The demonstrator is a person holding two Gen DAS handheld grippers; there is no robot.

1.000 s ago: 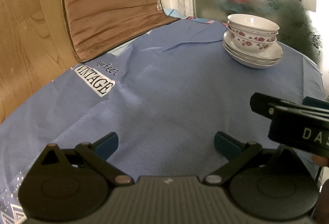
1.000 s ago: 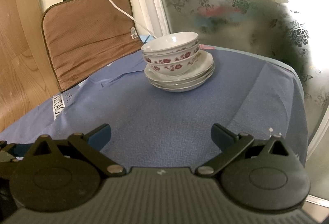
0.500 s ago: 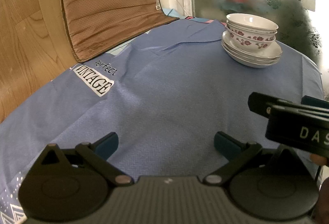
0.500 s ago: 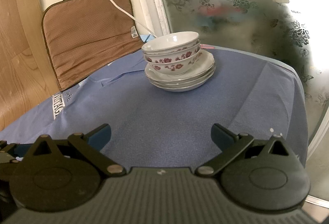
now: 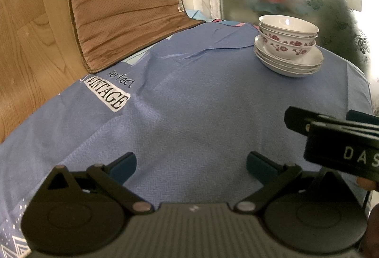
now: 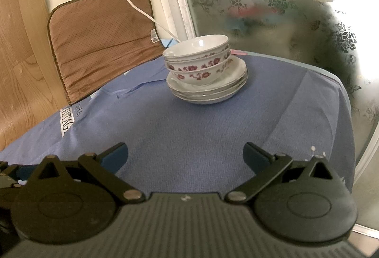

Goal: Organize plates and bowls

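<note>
White bowls with red flower trim (image 5: 287,38) (image 6: 199,61) sit nested on a stack of white plates (image 5: 305,66) (image 6: 213,92) at the far side of the blue-covered table (image 5: 189,103) (image 6: 189,130). My left gripper (image 5: 190,165) is open and empty, low over the cloth, well short of the stack. My right gripper (image 6: 184,156) is open and empty, facing the stack from nearer the table's front. The right gripper's black body (image 5: 341,146) shows at the right edge of the left wrist view.
A brown cushion (image 5: 125,4) (image 6: 99,37) leans against the wall at the back left. A white cable (image 6: 132,4) hangs from a wall socket behind it. A frosted patterned glass door (image 6: 284,9) stands right behind the table's far and right edge.
Both grippers stayed open and nearly still. The left wrist view has shifted slightly, so the stack sits a little higher and further left in it.
</note>
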